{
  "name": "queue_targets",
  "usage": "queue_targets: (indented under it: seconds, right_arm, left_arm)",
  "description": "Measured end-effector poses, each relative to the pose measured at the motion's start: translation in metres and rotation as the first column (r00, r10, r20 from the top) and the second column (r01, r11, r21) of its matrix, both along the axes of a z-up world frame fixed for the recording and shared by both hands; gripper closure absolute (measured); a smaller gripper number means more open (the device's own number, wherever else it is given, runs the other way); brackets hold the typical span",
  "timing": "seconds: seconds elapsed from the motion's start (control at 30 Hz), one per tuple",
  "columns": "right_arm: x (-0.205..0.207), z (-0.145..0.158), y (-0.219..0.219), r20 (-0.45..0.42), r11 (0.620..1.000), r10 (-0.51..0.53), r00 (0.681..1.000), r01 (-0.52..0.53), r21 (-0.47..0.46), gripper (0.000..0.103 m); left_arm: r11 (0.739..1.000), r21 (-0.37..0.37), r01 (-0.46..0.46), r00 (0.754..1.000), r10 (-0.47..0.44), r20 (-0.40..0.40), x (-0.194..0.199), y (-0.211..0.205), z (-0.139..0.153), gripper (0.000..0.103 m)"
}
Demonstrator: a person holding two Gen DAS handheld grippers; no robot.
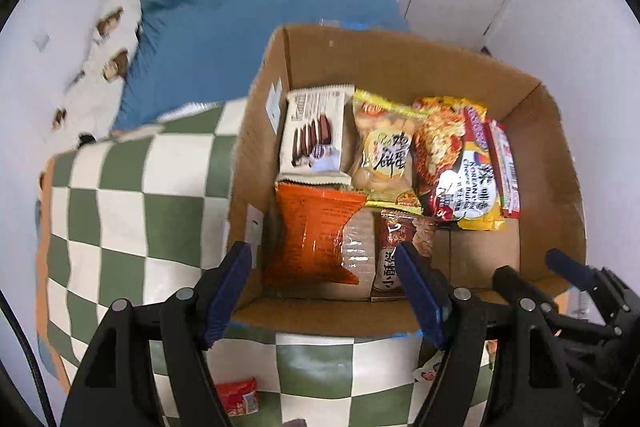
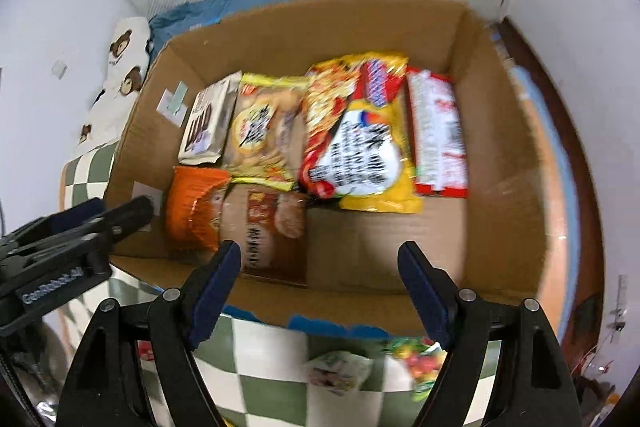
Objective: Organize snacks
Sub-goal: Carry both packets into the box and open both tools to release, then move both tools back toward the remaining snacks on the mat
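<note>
Left wrist view — red packet on checkered cloth; right's shows colourful candy bag; left gripper and right gripper both spread, empty, over cardboard box.

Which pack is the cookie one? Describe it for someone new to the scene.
Look in the open cardboard box on the checkered cloth. In the back row, the cookie pack sits far left: the only cream-white wrapper, showing dark sandwich cookies, directly behind the orange packet.

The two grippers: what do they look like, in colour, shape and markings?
Both the left gripper and the right gripper have black, triangular finger frames with silver rivets and dark blue pads. In the right wrist view, the left gripper's body carries white lettering, "GenRobot.AI".
</note>
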State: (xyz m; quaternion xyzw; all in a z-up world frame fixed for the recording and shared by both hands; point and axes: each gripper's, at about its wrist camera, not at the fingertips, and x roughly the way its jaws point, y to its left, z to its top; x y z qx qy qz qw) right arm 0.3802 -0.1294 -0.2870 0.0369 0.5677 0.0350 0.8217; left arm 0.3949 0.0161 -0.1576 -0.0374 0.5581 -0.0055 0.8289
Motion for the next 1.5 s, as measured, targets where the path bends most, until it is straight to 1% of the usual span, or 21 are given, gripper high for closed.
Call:
queue_targets:
  seconds: [0.1, 0.23, 0.43, 0.67, 0.8, 0.9, 0.93, 0.97, 1.0, 1.03, 1.07, 1.13, 1.2, 1.27, 1.33, 1.43, 1.5]
  right_arm:
    - [-0.016, 0.017, -0.004, 0.059, 1.000, -0.003, 0.998, 0.005, -0.021, 0.020]
    - [-0.042, 0.042, -0.006, 0.134, 0.999, 0.000, 0.991, 0.005, -0.041, 0.020]
    - [-0.074, 0.070, -0.009, 0.195, 1.000, -0.003, 0.981, 0.008, -0.025, 0.020]
    - [-0.111, 0.107, -0.012, 0.269, 1.000, -0.013, 0.963, 0.014, -0.002, 0.020]
    - [-0.129, 0.122, -0.015, 0.289, 0.999, -0.020, 0.957, 0.012, 0.031, 0.020]
    - [-0.140, 0.131, -0.022, 0.299, 0.999, -0.025, 0.954, 0.010, 0.053, 0.020]
    - [-0.144, 0.131, -0.026, 0.290, 0.998, -0.029, 0.957, 0.012, 0.060, 0.018]
    - [-0.145, 0.129, -0.029, 0.278, 0.998, -0.030, 0.960, 0.012, 0.066, 0.014]
    - [-0.146, 0.125, -0.035, 0.261, 0.996, -0.039, 0.964, 0.018, 0.082, 0.004]
    - [-0.147, 0.119, -0.044, 0.244, 0.995, -0.055, 0.968, 0.031, 0.098, 0.002]
    - [-0.146, 0.112, -0.051, 0.225, 0.994, -0.067, 0.972, 0.045, 0.100, 0.002]
    - [-0.141, 0.094, -0.064, 0.179, 0.992, -0.087, 0.980, 0.069, 0.106, 0.002]
    - [-0.130, 0.067, -0.078, 0.120, 0.991, -0.093, 0.988, 0.080, 0.109, 0.002]
    - [-0.117, 0.038, -0.086, 0.069, 0.993, -0.067, 0.995, 0.060, 0.101, 0.002]
    - [-0.102, 0.004, -0.089, 0.003, 0.999, -0.023, 1.000, 0.023, 0.043, 0.002]
    - [-0.079, -0.049, -0.087, -0.098, 0.998, 0.054, 0.994, -0.057, -0.024, 0.003]
    - [-0.071, -0.074, -0.082, -0.133, 0.993, 0.086, 0.987, -0.096, -0.066, 0.003]
  left_arm:
    - [0.999, 0.036, 0.016, 0.997, -0.019, 0.078, -0.018, -0.007, 0.016, 0.030]
    - [0.998, 0.054, 0.024, 0.988, -0.032, 0.152, -0.041, -0.013, 0.034, 0.030]
    - [0.997, 0.071, 0.039, 0.971, -0.054, 0.234, -0.075, -0.022, 0.057, 0.030]
    - [0.999, 0.026, 0.037, 0.958, -0.043, 0.285, -0.107, -0.023, 0.082, 0.030]
    - [0.999, 0.009, 0.031, 0.948, -0.033, 0.316, -0.123, -0.023, 0.097, 0.030]
    - [0.999, -0.015, 0.036, 0.948, -0.030, 0.318, -0.133, -0.024, 0.103, 0.030]
    - [0.999, -0.016, 0.039, 0.950, -0.032, 0.312, -0.134, -0.026, 0.103, 0.030]
    - [0.999, -0.019, 0.044, 0.953, -0.036, 0.302, -0.136, -0.028, 0.102, 0.030]
    - [0.999, -0.026, 0.044, 0.954, -0.035, 0.297, -0.137, -0.030, 0.100, 0.022]
    - [0.999, -0.031, 0.044, 0.955, -0.033, 0.295, -0.139, -0.031, 0.097, 0.014]
    - [0.999, -0.029, 0.045, 0.957, -0.035, 0.290, -0.139, -0.034, 0.092, 0.004]
    - [0.998, -0.028, 0.052, 0.965, -0.043, 0.258, -0.136, -0.041, 0.077, 0.004]
    - [0.997, -0.019, 0.071, 0.973, -0.065, 0.220, -0.131, -0.052, 0.058, 0.004]
    - [0.996, 0.004, 0.088, 0.983, -0.088, 0.159, -0.124, -0.065, 0.031, 0.004]
    - [0.995, 0.020, 0.097, 0.991, -0.098, 0.095, -0.119, -0.075, 0.005, 0.004]
    - [0.994, 0.051, 0.098, 0.995, -0.098, 0.007, -0.114, -0.086, -0.031, 0.004]
    - [0.992, 0.066, 0.103, 0.994, -0.100, -0.044, -0.112, -0.092, -0.052, 0.004]
